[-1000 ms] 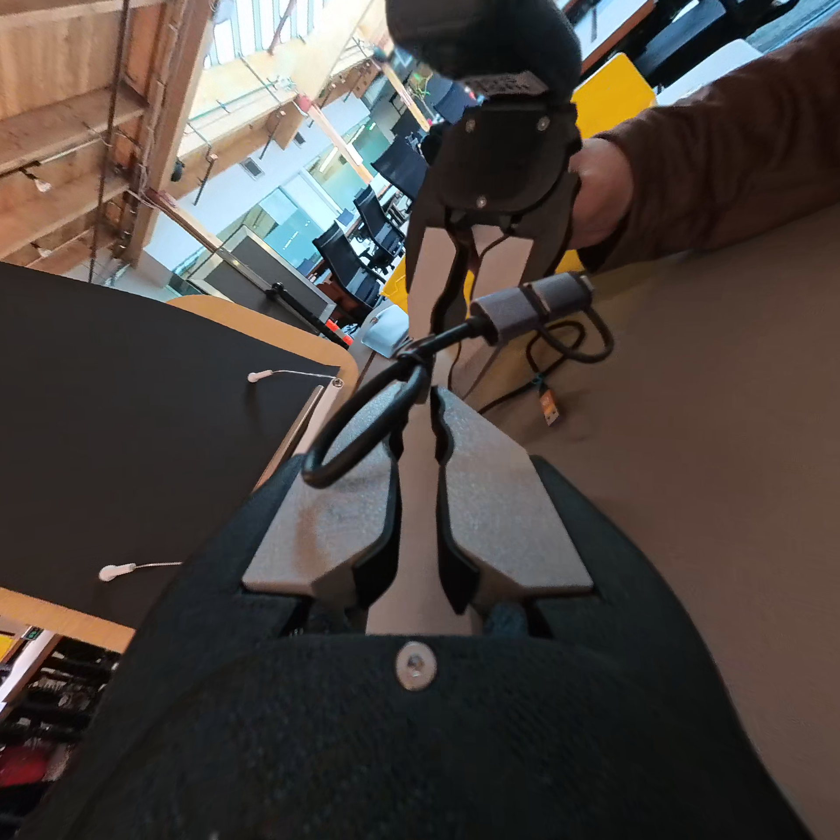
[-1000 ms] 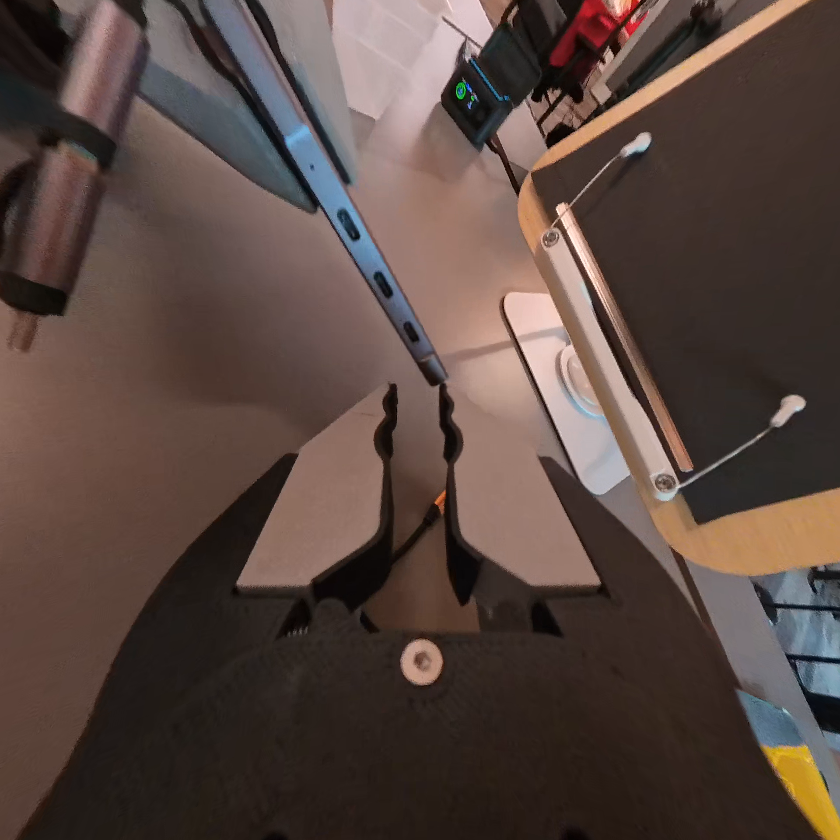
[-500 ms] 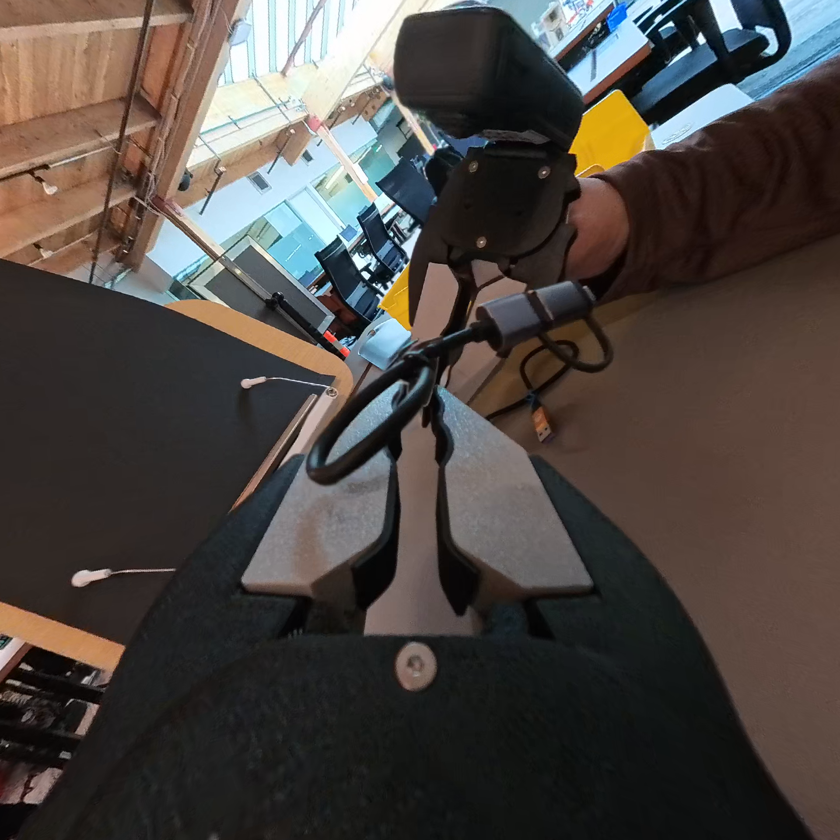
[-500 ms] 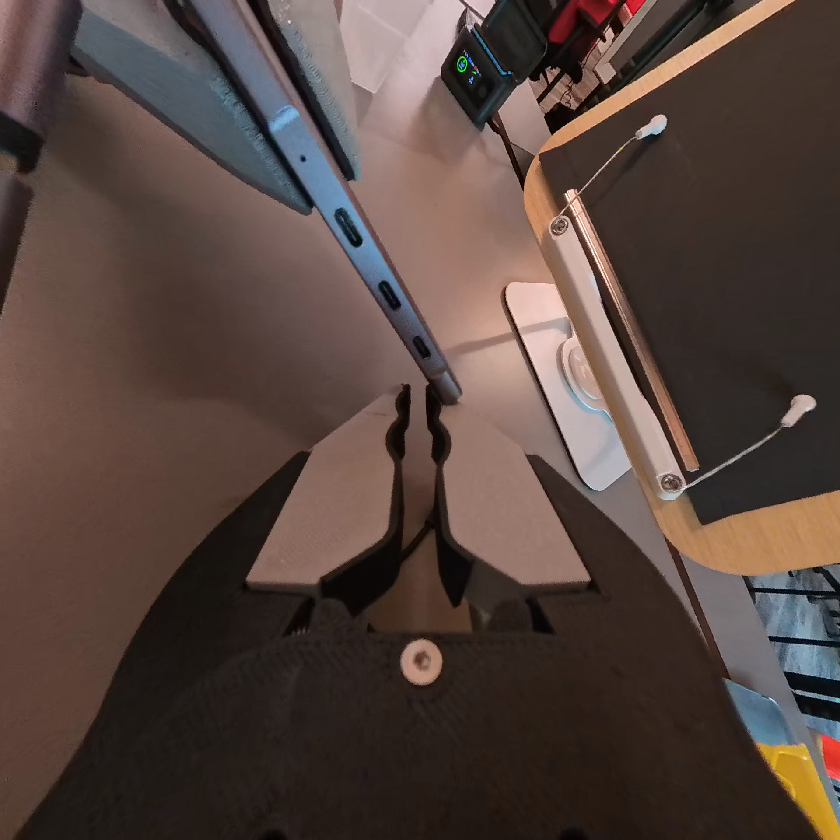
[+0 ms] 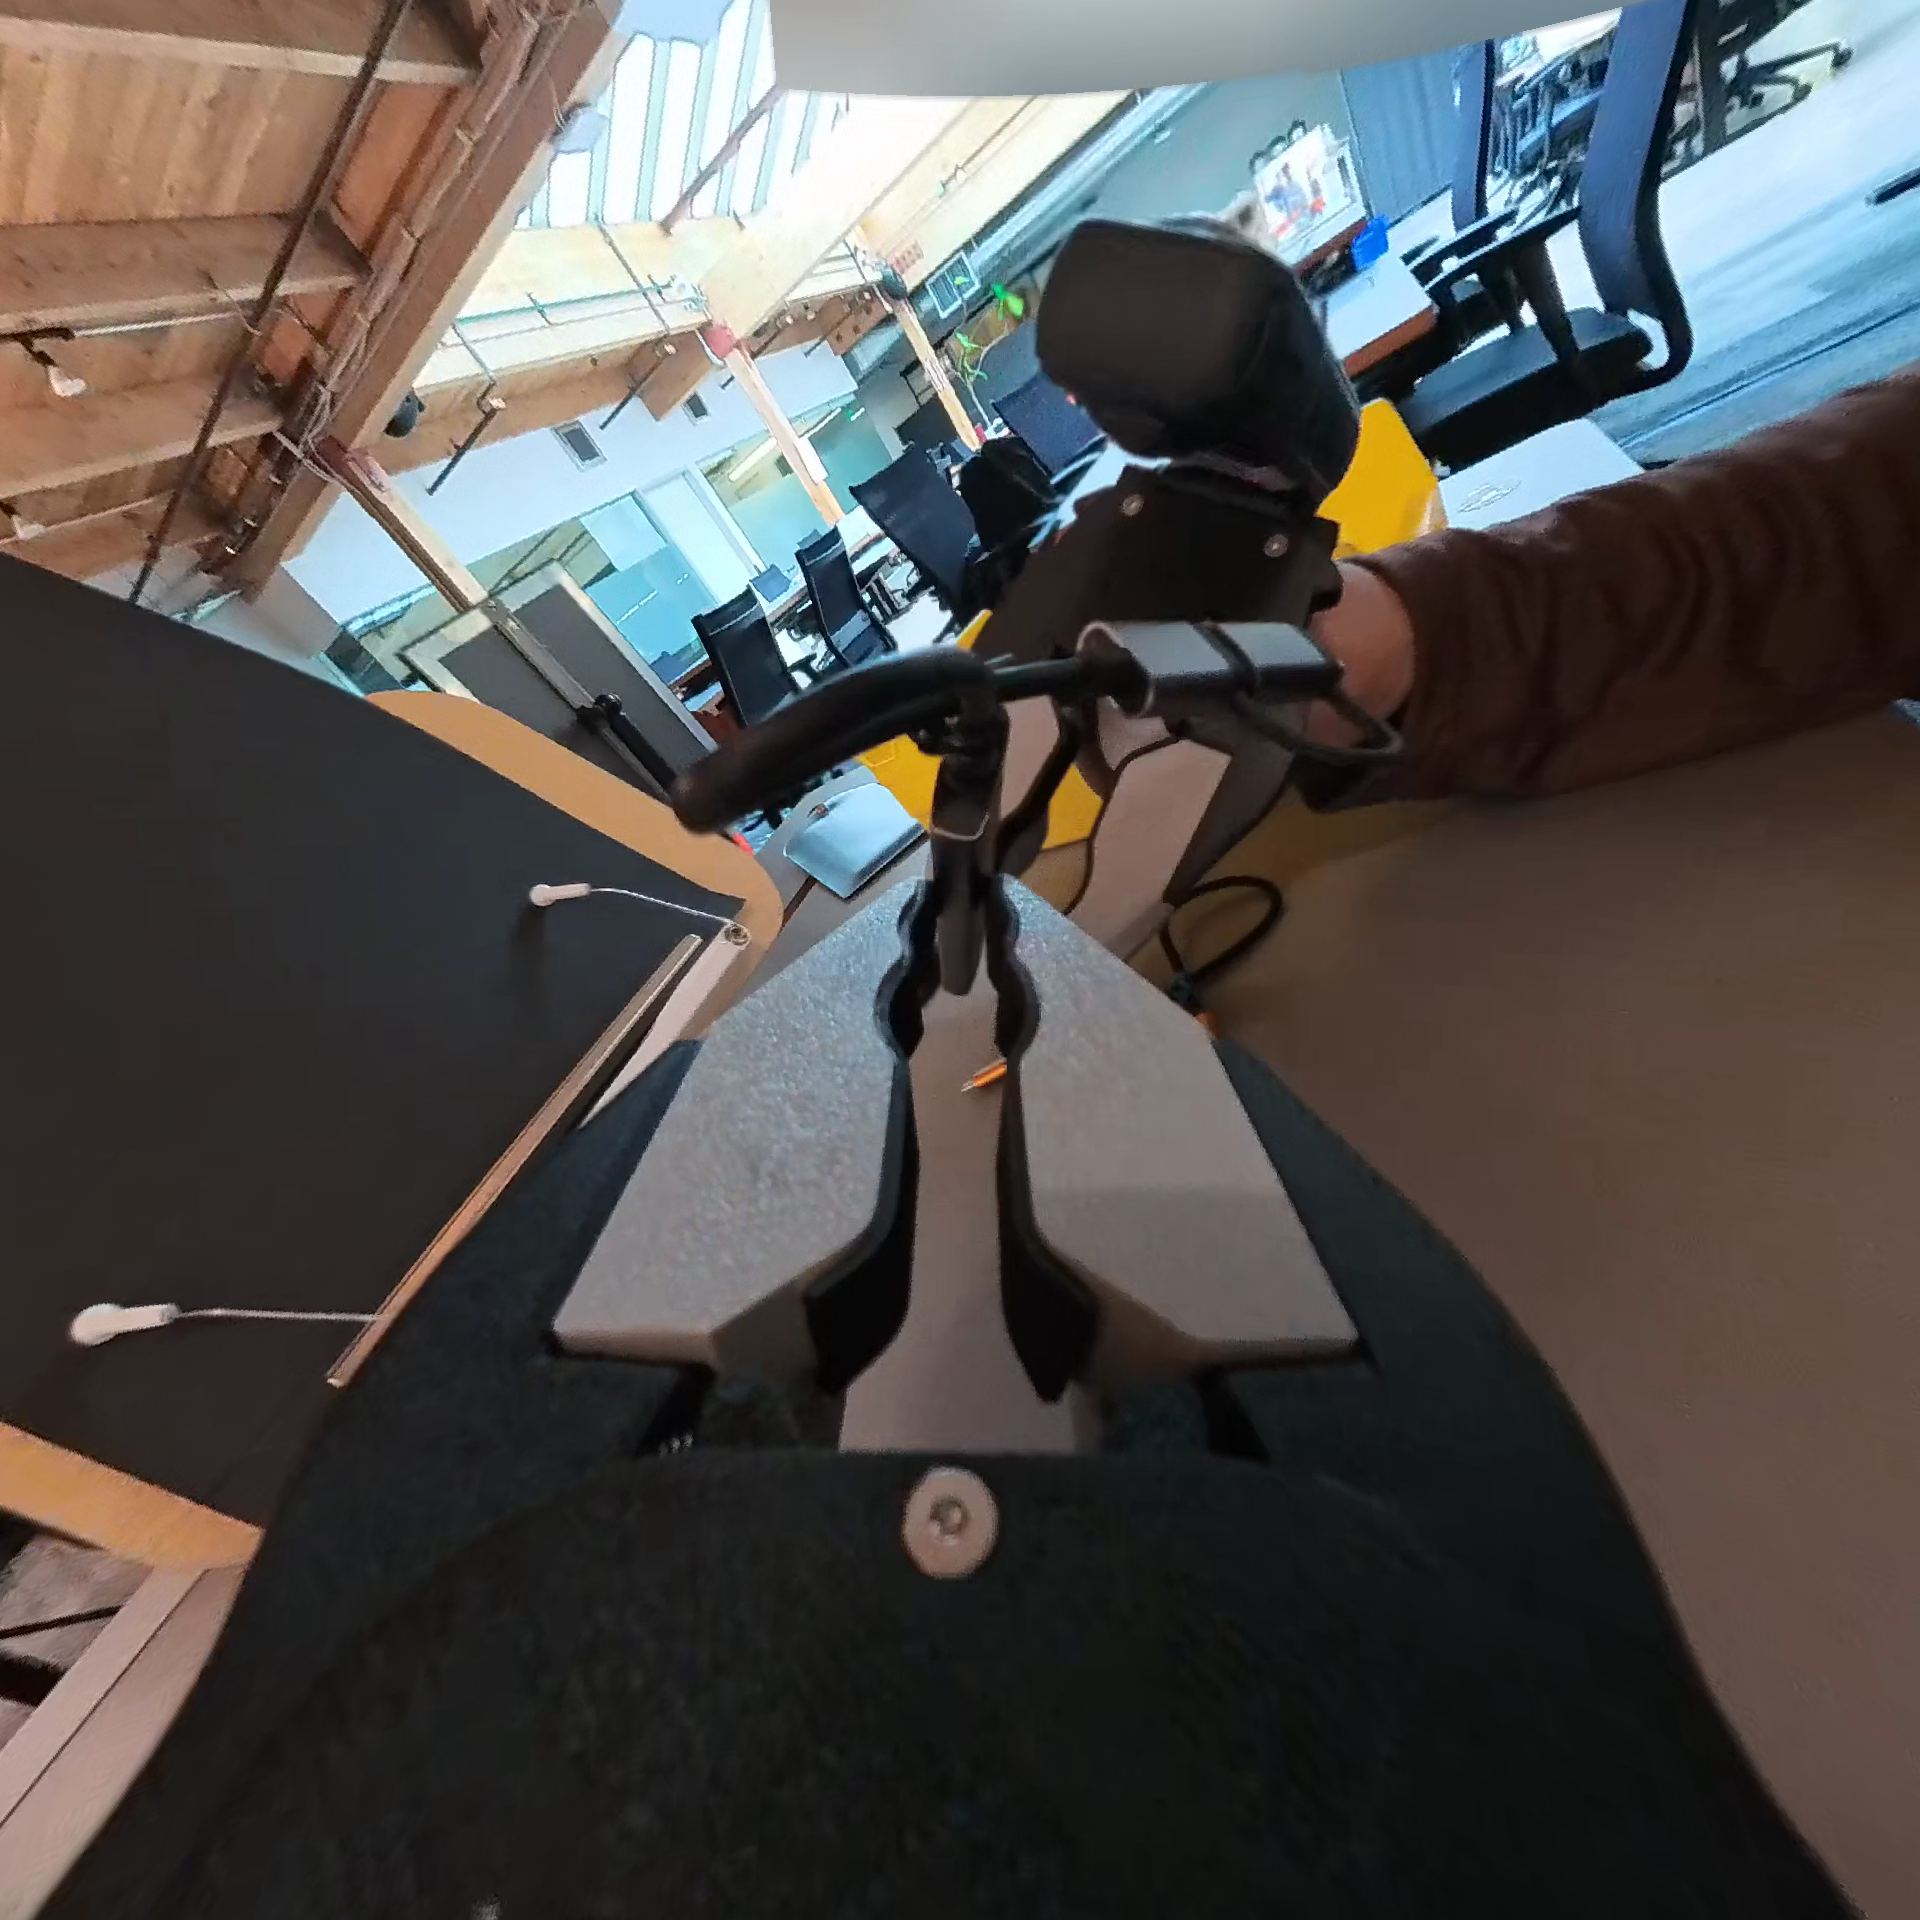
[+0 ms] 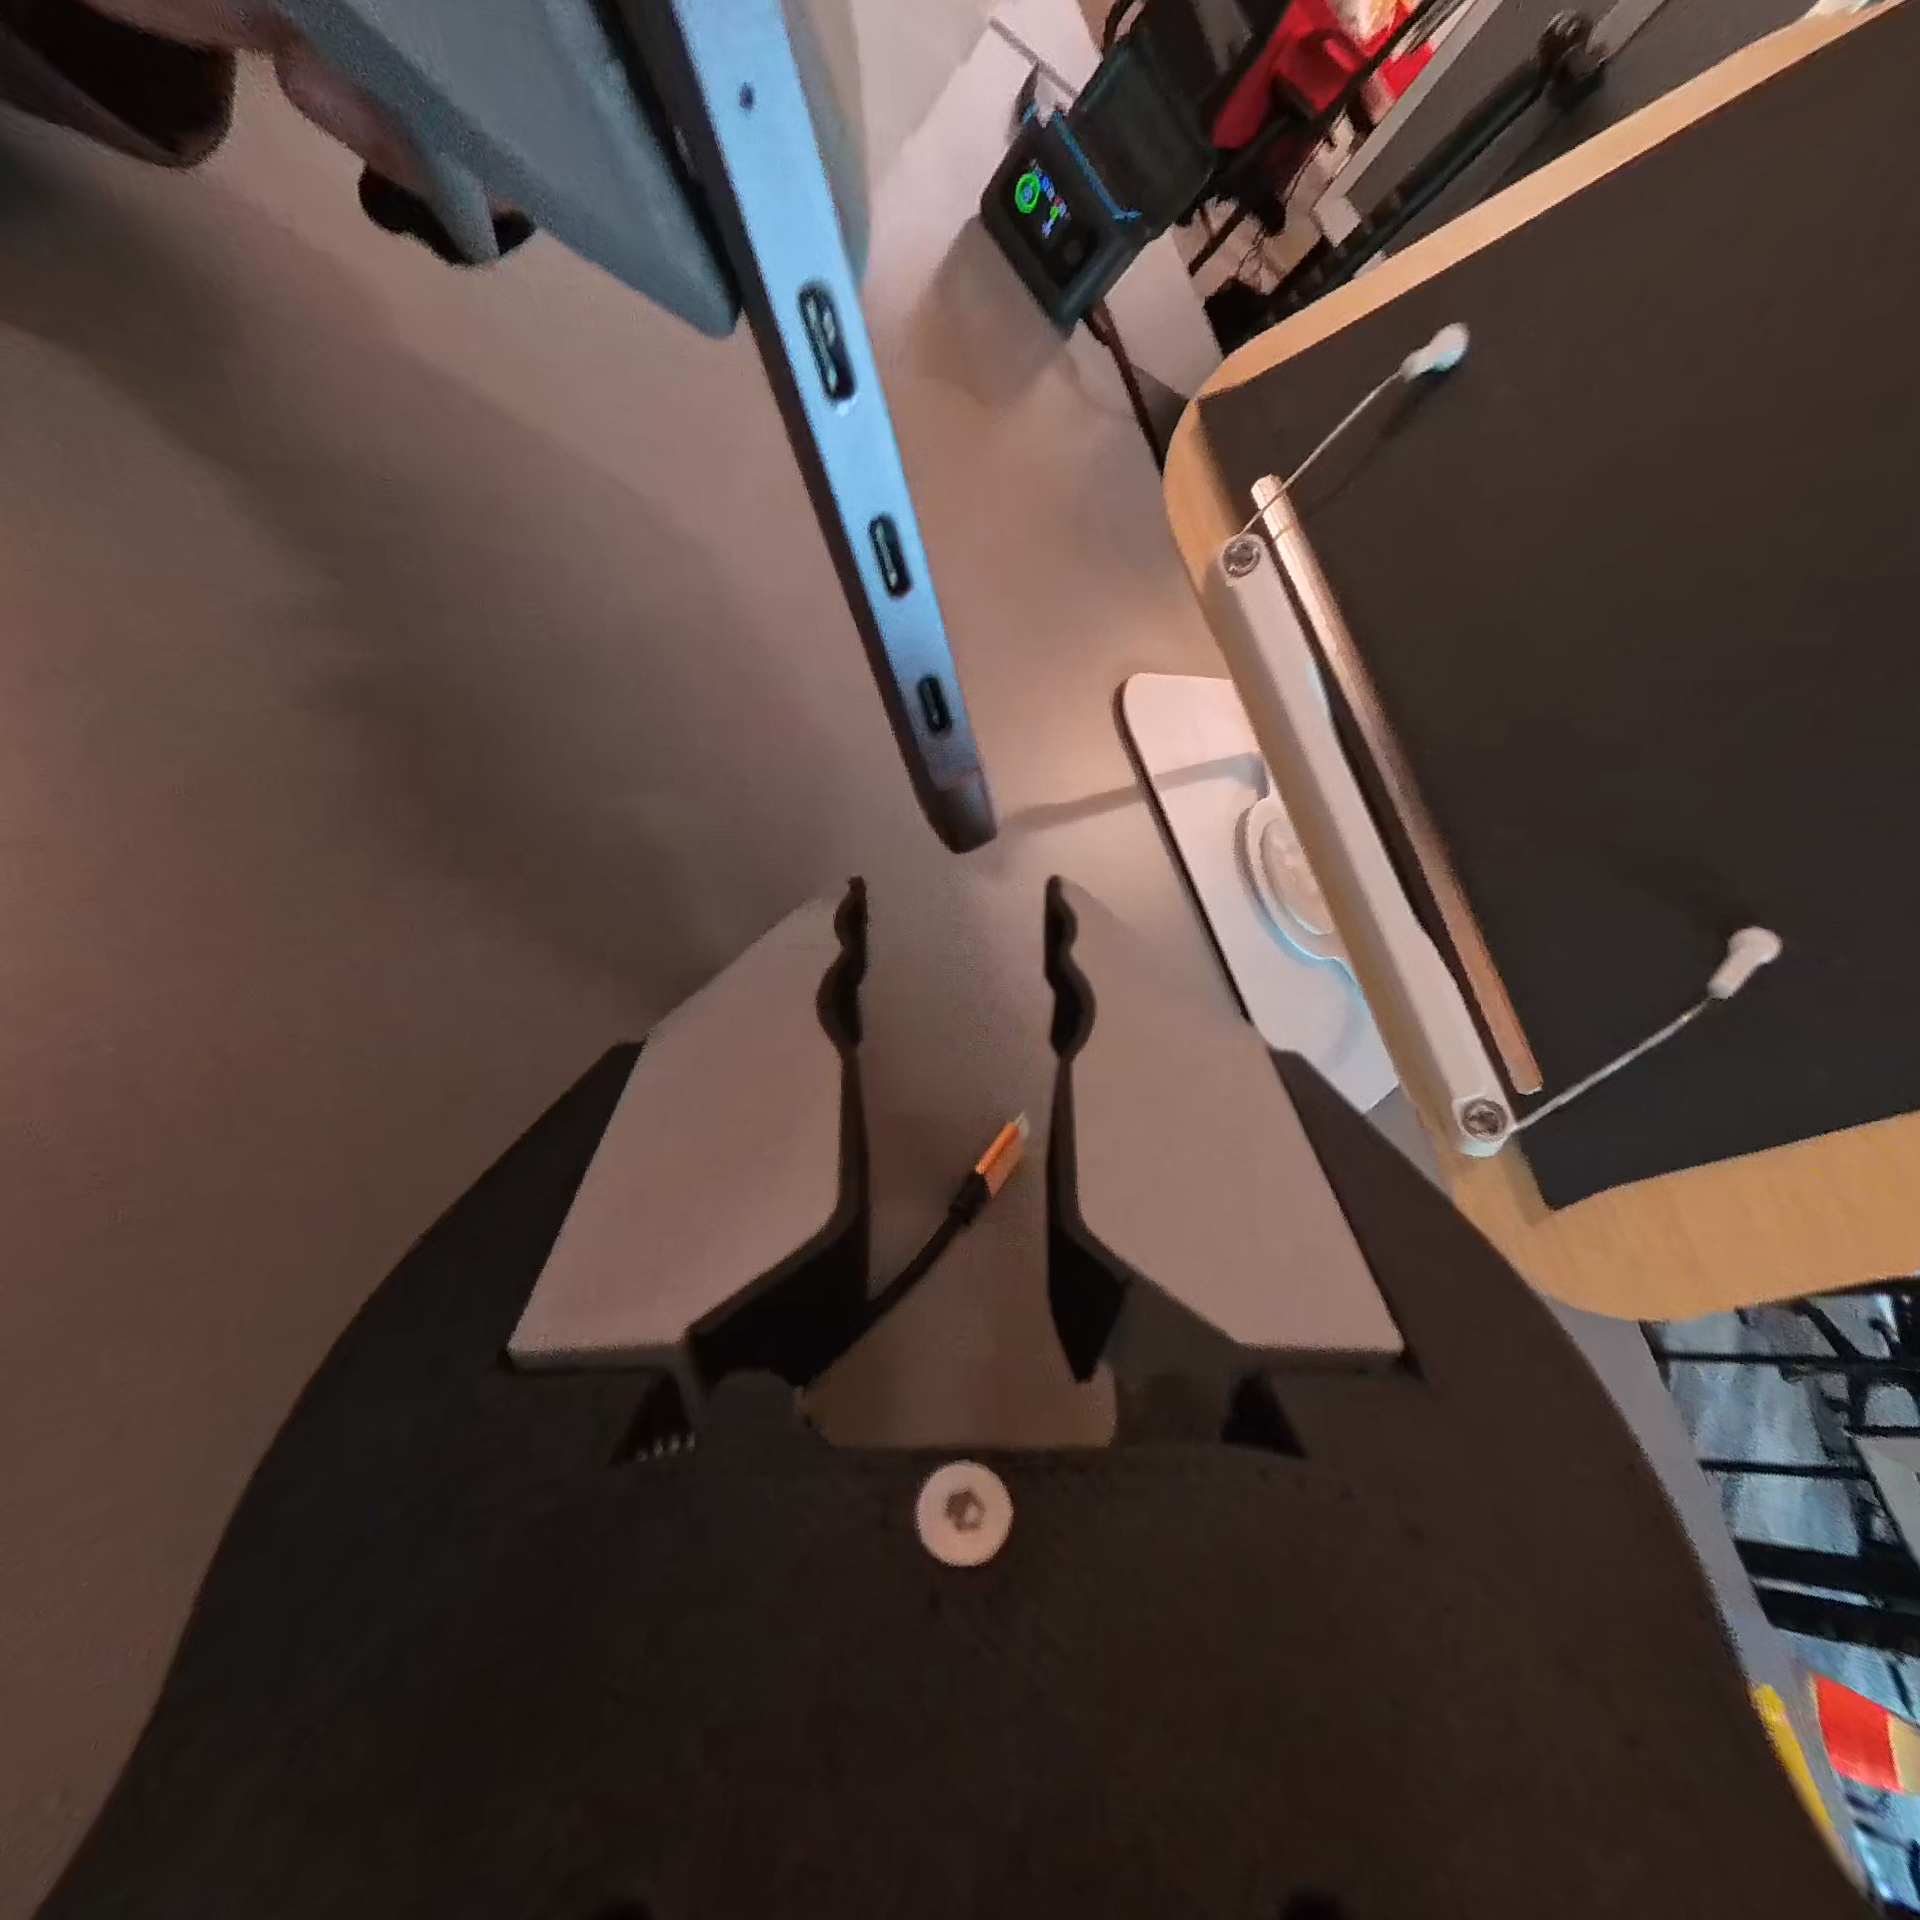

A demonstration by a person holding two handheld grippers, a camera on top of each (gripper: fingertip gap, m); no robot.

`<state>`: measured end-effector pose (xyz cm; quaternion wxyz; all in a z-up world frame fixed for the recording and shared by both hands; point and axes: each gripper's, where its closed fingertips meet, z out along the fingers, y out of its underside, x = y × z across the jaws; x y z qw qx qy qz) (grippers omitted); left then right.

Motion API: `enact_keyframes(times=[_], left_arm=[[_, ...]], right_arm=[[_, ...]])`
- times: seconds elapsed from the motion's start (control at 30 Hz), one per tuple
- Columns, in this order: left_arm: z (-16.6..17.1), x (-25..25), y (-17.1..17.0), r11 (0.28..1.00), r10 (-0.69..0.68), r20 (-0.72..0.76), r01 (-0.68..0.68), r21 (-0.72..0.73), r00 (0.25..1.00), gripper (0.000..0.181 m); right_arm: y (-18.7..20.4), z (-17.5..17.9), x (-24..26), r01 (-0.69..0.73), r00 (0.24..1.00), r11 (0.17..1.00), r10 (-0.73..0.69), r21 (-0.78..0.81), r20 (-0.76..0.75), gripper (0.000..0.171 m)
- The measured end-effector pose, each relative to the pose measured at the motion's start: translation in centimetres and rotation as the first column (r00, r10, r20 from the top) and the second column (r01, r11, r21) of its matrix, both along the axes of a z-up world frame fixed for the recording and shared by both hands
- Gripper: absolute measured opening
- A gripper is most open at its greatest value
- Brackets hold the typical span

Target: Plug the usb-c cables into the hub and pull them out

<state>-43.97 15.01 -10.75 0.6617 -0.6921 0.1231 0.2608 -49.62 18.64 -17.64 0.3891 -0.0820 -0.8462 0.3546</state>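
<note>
While the left tongs [image 5: 961, 925] pinch the hub [image 6: 831, 436] upright, the open, empty right tongs [image 6: 951, 914] hang just below it (orange-tipped cable plug [image 6: 1000, 1151] lying beneath).

No writing can be made out in either view. The small dark device [image 6: 1070, 223] on the floor beyond the table shows a lit screen with a green ring and coloured marks (too small and blurred to tell as figures). A board with coloured pictures [image 5: 1304, 177] at the far end of the office is likewise too distant to make anything out.
</note>
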Motion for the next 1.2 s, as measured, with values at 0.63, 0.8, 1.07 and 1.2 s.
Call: enact_keyframes(times=[0.63,0.8,1.07,1.2], left_arm=[[-3.1,1.6,1.7,0.993,-0.061,0.004,0.061,-0.1,0.998,0.018],[-4.1,3.0,2.2,0.981,-0.122,-0.012,0.119,-0.152,0.992,0.007],[-1.5,3.3,1.5,0.988,-0.151,-0.028,0.15,-0.047,0.988,0.007],[-0.6,3.6,1.3,0.984,-0.175,-0.035,0.176,0.022,0.984,0.007]], right_arm=[[-2.2,-0.6,3.6,-0.211,0.977,0.971,0.214,0.114,-0.018,0.005],[-2.5,-1.6,4.6,-0.255,0.967,0.956,0.252,0.142,0.044,0.005],[-1.7,-0.2,4.0,-0.207,0.978,0.976,0.207,0.073,0.009,0.021],[-2.2,0.8,4.1,-0.215,0.976,0.976,0.216,0.028,-0.027,0.005]])
